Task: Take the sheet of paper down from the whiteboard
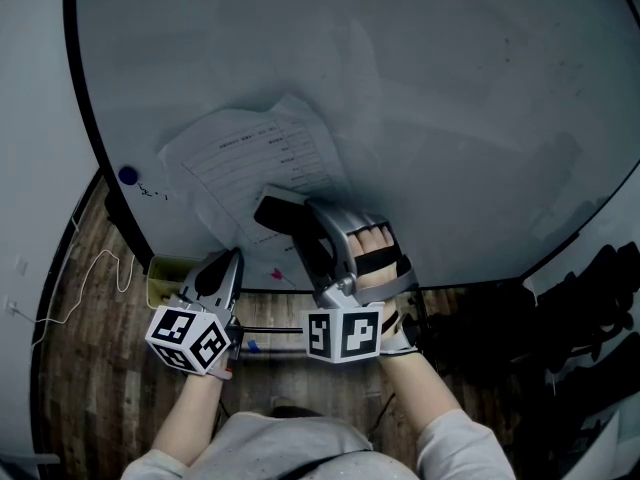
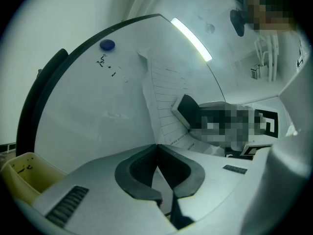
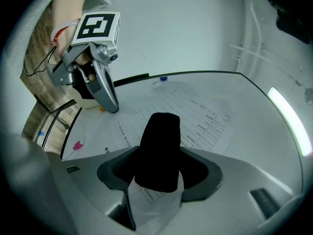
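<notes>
Broadly, the whiteboard (image 1: 430, 88) fills the scene, with its black frame (image 1: 95, 138) curving down the left side. Its surface is bare to the right of the sheet and beyond it, so the open room lies there. Wooden floor (image 1: 90, 368) shows at the near left.

The sheet of paper (image 1: 250, 153) is on the board left of centre. It is printed, rumpled and bulging, its near edge down at the two grippers and its far corner standing off the surface.

The right gripper (image 1: 283, 215) reaches in about level from the near side, the right hand (image 1: 378, 258) wrapped round its handle. Its fingers (image 3: 157, 151) are closed on the sheet — a fold of paper comes through beneath the black pad.

The left gripper (image 1: 236, 258) sits just left of it, also about level, its tip at the sheet's near-left edge. Its fingers (image 2: 137, 170) are pressed together, and whether they pinch any paper cannot be told.

A yellow box (image 1: 165, 273) hangs at the board's near-left edge — just beside the left gripper. A blue magnet (image 1: 128, 176) sits near the frame, apart from the sheet on its left. A small pink mark (image 1: 276, 271) lies on the board between the grippers.
</notes>
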A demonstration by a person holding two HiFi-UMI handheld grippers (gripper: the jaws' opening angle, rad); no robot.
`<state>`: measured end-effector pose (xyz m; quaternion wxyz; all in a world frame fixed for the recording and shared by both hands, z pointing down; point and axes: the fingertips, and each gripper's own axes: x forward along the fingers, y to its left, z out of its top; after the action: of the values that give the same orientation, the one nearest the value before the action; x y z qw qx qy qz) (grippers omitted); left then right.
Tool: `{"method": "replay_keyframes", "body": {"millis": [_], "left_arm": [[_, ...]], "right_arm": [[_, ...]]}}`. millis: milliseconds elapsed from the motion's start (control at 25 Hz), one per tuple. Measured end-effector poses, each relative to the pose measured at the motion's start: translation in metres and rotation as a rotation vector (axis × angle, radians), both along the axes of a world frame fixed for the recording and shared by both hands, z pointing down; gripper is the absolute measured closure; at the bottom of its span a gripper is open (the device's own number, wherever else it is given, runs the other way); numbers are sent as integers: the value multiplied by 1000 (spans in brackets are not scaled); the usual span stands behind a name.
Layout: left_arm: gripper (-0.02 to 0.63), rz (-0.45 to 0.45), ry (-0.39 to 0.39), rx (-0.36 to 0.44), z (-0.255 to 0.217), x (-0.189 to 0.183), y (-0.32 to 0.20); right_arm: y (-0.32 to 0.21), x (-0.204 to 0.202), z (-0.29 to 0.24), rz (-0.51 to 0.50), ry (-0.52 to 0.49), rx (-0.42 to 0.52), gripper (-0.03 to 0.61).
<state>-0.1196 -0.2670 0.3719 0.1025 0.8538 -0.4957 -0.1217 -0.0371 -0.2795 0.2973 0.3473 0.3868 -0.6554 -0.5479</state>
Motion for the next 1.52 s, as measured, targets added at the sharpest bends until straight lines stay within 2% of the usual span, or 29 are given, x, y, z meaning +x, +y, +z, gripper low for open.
{"method": "replay_keyframes", "body": {"millis": [440, 680, 1520], "left_arm": [[598, 11, 24, -8, 1, 0, 0], [598, 5, -7, 0, -1, 1, 0], [598, 4, 3, -4, -2, -2, -1]], "right_arm": [[0, 3, 1, 11, 0, -7, 321], [1, 5, 1, 18, 2, -6, 321], [2, 12, -2, 60, -8, 1, 322]]}}
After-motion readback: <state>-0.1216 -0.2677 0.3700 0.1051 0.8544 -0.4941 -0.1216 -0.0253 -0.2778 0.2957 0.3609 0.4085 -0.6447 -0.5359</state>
